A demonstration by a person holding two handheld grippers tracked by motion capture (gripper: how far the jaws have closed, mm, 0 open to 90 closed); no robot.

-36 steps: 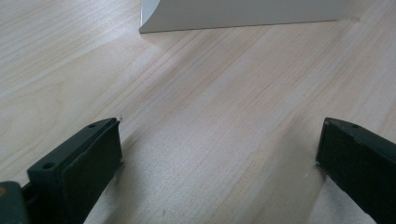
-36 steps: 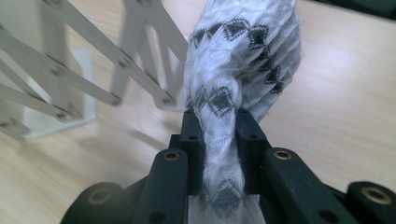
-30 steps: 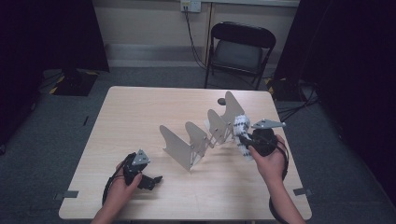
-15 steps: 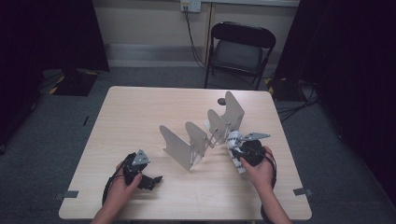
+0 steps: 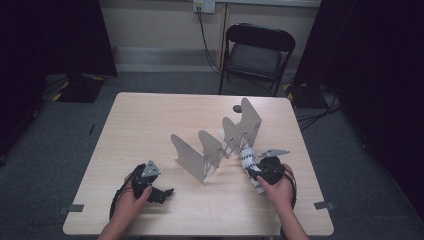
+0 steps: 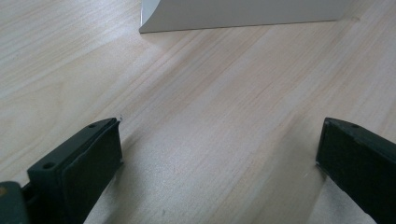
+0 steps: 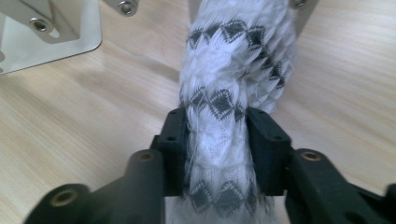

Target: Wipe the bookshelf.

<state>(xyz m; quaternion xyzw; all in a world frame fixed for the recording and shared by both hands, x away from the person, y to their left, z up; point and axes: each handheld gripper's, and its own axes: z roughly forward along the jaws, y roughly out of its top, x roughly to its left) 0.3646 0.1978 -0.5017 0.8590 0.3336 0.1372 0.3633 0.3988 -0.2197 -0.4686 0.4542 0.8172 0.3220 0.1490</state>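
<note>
A rolled white cloth with grey diamond bands (image 7: pixel 238 60) lies on the wooden table (image 5: pixel 150 120), by the near right end of a zigzag metal rack (image 5: pixel 215 147). My right gripper (image 7: pixel 218 140) has the roll between its jaws. The jaws have just been opening, but both pads still touch the cloth and pinch it narrower there. In the high view the cloth (image 5: pixel 248 165) pokes out left of the right gripper (image 5: pixel 255 172), held low over the table. The left gripper (image 5: pixel 167 192) rests at the front left, jaws wide apart over bare wood (image 6: pixel 219 158).
The rack's grey plates stand in a diagonal row across the table's middle; one plate's lower edge (image 6: pixel 243 14) shows ahead of the left gripper. A small dark object (image 5: pixel 236 108) lies near the far edge. A folding chair (image 5: pixel 255 50) stands behind the table.
The right hand has come down and toward the front edge with the cloth, which now lies on the table. The left hand has stayed put.
</note>
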